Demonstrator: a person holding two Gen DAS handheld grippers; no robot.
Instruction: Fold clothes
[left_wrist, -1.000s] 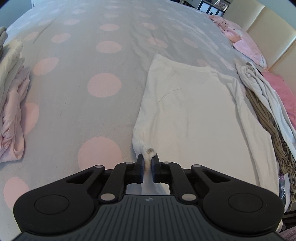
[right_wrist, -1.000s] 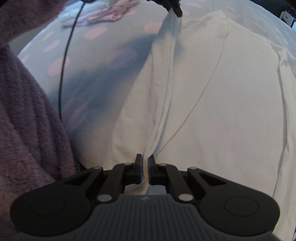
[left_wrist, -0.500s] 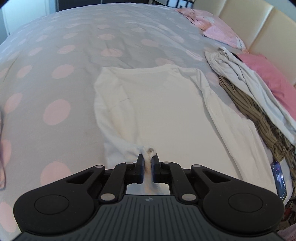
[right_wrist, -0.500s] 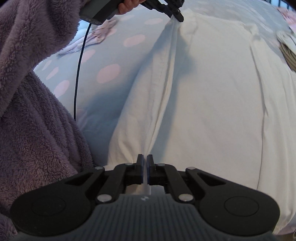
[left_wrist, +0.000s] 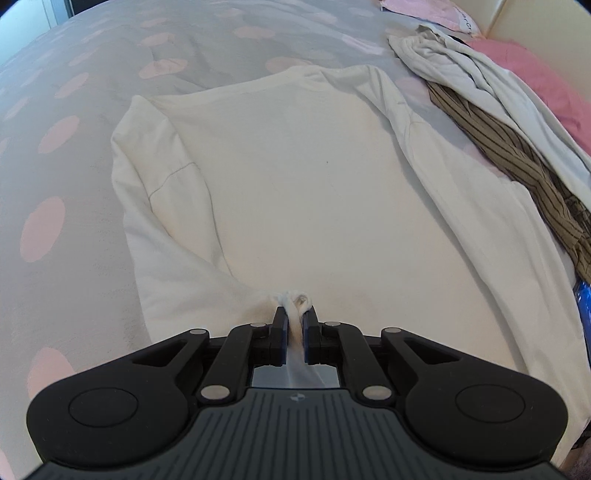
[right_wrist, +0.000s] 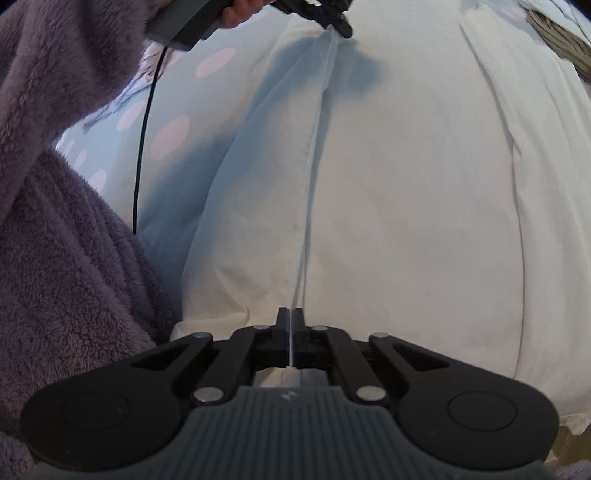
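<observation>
A bed covered in a pale grey spread with large pink dots (left_wrist: 92, 177) fills most of the left wrist view. At the upper right a cream padded headboard (left_wrist: 535, 18) rises behind a pink pillow (left_wrist: 546, 77). Daylight falls softly; a bright strip of white wall or door (left_wrist: 44, 14) shows at the upper left.

The left gripper (left_wrist: 294, 322) pinches a bunched cuff of a white long-sleeved top (left_wrist: 314, 177) spread flat on a grey bed (left_wrist: 74, 221) with pink spots; crumpled clothes (left_wrist: 498, 122) lie beside it.
</observation>
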